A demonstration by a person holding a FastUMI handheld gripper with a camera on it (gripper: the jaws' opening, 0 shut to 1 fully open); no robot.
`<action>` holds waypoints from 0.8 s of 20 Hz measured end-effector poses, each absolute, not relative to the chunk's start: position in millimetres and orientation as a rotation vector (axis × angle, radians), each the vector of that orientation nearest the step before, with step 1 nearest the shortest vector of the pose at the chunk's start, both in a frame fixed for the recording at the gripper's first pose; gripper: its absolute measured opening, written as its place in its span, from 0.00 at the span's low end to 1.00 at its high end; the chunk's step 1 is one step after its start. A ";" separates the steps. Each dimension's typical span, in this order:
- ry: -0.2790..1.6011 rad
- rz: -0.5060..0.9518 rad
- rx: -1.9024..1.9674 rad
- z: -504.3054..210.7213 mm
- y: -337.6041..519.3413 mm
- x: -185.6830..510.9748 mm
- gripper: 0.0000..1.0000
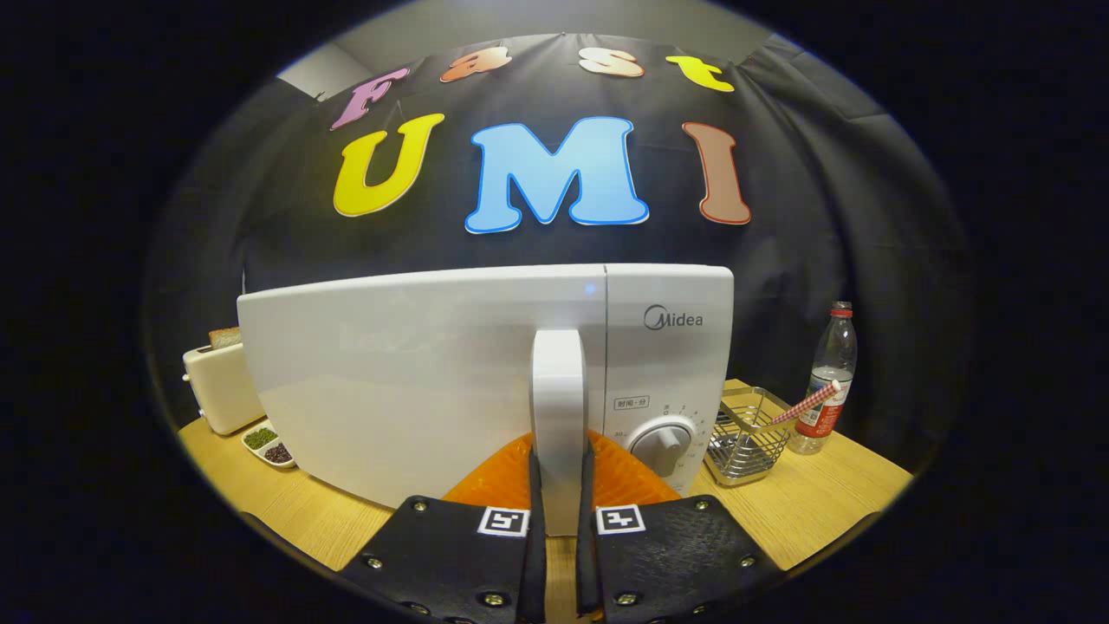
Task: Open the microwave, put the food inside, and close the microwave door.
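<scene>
Clamped on the microwave's upright door handle [559, 407] at lower centre, the gripper [560, 511] has both fingers pressing its sides — a hold for swinging the door. Its microwave [416, 381] fills mid-frame on the wooden table [814, 507]; no food is identifiable — perhaps toaster [221, 381] bread, left.

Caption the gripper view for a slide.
Gripper shut on the microwave door handle, door closed.
</scene>
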State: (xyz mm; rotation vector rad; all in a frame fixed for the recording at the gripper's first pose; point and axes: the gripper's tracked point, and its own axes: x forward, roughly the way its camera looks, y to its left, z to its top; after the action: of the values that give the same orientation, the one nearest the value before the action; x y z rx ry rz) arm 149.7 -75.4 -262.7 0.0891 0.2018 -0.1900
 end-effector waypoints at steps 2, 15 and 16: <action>0.211 -0.189 0.071 -264.2 -72.5 152.3 0.14; 0.243 -0.173 0.041 -259.2 -39.7 81.0 0.10; 0.248 -0.160 0.042 -257.7 -31.9 68.5 0.09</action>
State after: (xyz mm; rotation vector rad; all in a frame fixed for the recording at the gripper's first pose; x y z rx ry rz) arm 68.5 -31.9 -257.7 0.0417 0.2482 -0.1603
